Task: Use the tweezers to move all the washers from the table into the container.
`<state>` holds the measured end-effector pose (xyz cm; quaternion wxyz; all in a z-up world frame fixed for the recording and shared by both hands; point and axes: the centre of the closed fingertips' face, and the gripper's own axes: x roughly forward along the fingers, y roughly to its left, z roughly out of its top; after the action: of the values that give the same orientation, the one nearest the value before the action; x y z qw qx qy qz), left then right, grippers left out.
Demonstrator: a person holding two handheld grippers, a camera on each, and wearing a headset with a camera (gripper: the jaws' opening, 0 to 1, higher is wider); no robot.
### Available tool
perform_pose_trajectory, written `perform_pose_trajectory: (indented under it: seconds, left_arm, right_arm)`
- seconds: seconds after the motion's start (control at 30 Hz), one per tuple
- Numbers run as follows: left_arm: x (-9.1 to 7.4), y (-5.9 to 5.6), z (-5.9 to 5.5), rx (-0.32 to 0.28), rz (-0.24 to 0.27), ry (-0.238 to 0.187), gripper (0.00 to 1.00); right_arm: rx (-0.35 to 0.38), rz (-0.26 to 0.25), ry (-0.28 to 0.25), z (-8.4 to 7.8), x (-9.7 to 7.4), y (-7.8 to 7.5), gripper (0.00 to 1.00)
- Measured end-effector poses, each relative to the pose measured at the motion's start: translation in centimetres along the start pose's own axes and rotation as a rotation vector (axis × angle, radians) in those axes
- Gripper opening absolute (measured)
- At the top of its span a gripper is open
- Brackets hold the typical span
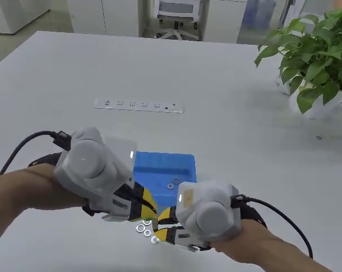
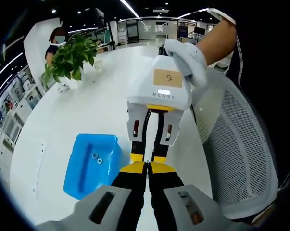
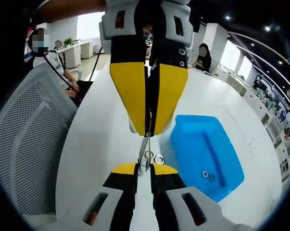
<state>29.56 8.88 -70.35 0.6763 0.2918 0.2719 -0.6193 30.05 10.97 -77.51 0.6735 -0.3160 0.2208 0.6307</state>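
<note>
Here, the left hand-held gripper (image 1: 145, 205) and right hand-held gripper (image 1: 166, 222) meet tip to tip, both pinched narrow on the tweezers (image 3: 145, 144), likely to steady them. Loose washers (image 1: 146, 230) lie beneath, near the table's (image 1: 159, 68) front edge, beside the container (image 1: 159, 163), which holds two.

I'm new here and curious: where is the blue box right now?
In the head view the blue box sits near the middle of the white table, between the power strip behind it and the loose washers in front.
</note>
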Motion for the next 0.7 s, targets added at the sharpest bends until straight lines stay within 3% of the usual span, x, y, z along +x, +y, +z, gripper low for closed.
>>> perform_pose_trajectory:
  seconds: [0.7]
  left_arm:
    - [0.35, -0.57, -0.18, -0.026, -0.012, -0.03, 0.05]
  right_arm:
    - [0.011, 0.01, -0.006, -0.03, 0.4, 0.76, 0.12]
